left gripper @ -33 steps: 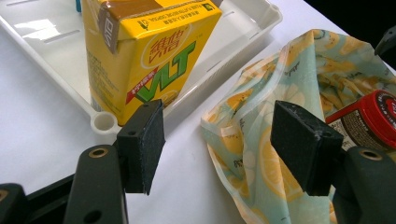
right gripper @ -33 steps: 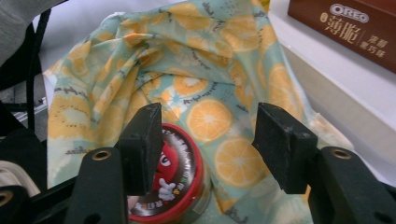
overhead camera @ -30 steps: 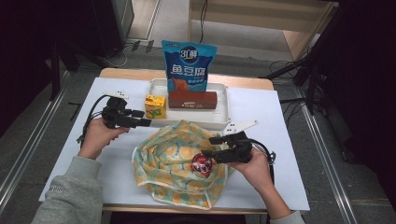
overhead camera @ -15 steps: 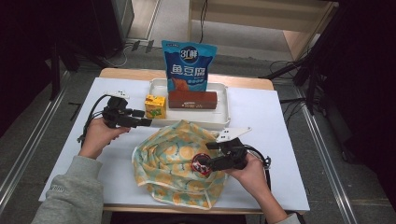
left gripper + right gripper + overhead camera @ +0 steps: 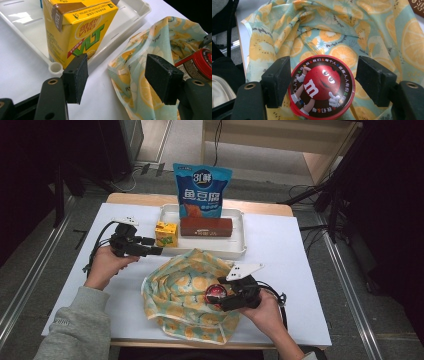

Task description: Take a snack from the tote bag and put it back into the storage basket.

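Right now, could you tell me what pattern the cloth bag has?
Orange and lemon slices on pale teal cloth bag, clearest in the right gripper view.

Obscured and cropped items

In the left gripper view the yellow drink carton is cut off at the top edge, and the red-lidded tub runs off the right edge, partly behind a jaw. In the right gripper view the tub's body sits hidden beneath its lid. In the high view the snack bag's small print is illegible.

M&M's candy tub: round, red-rimmed lid facing up; resting on lemon-print cloth bag, near table's front edge.
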